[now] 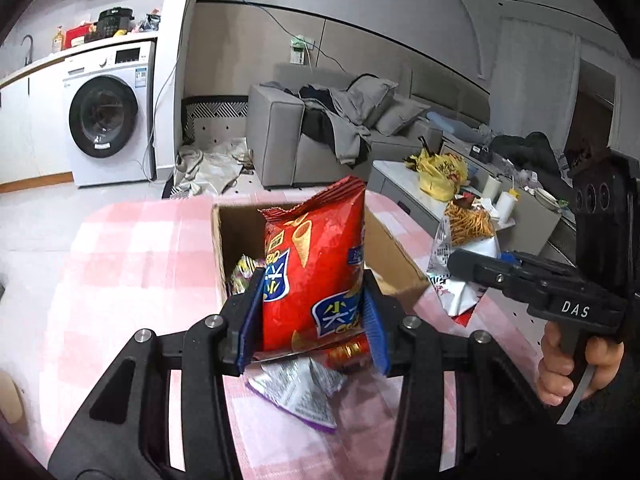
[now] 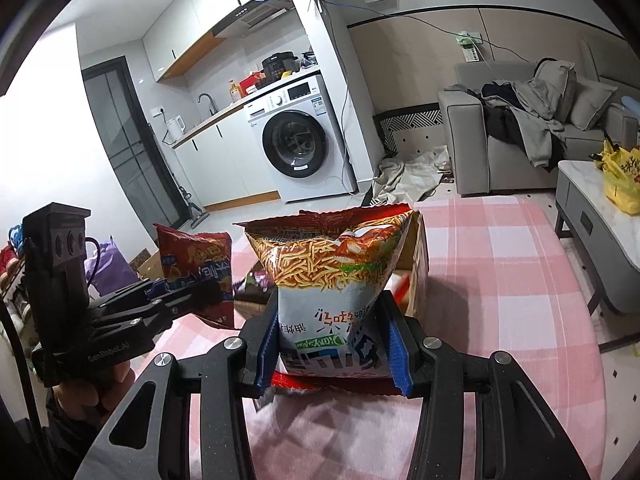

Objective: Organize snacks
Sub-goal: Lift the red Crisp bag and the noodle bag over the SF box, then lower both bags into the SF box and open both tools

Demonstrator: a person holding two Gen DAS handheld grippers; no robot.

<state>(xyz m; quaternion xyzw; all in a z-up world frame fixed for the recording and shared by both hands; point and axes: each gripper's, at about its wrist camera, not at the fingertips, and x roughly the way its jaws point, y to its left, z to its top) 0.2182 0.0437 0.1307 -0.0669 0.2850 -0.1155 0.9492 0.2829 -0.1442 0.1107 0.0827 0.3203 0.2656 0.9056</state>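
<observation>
My left gripper [image 1: 314,322] is shut on a red bag of cone snacks [image 1: 316,264], held upright above the pink checked tablecloth [image 1: 120,280] just in front of an open cardboard box [image 1: 224,240]. My right gripper [image 2: 332,350] is shut on a white and orange bag of fried noodle sticks [image 2: 332,276], lifted in front of the same box [image 2: 418,268]. Each view shows the other gripper at its edge: the right gripper [image 1: 464,266] with its noodle-stick bag [image 1: 468,228], the left gripper [image 2: 188,300] with the red bag [image 2: 196,264]. Small packets [image 1: 244,272] lie inside the box.
A silver and purple packet [image 1: 296,392] and a small red packet [image 1: 348,356] lie on the cloth under my left gripper. A low white table [image 1: 400,176] with a yellow bag [image 1: 440,176] stands to the right. A grey sofa [image 1: 280,136] and a washing machine [image 1: 108,116] stand behind.
</observation>
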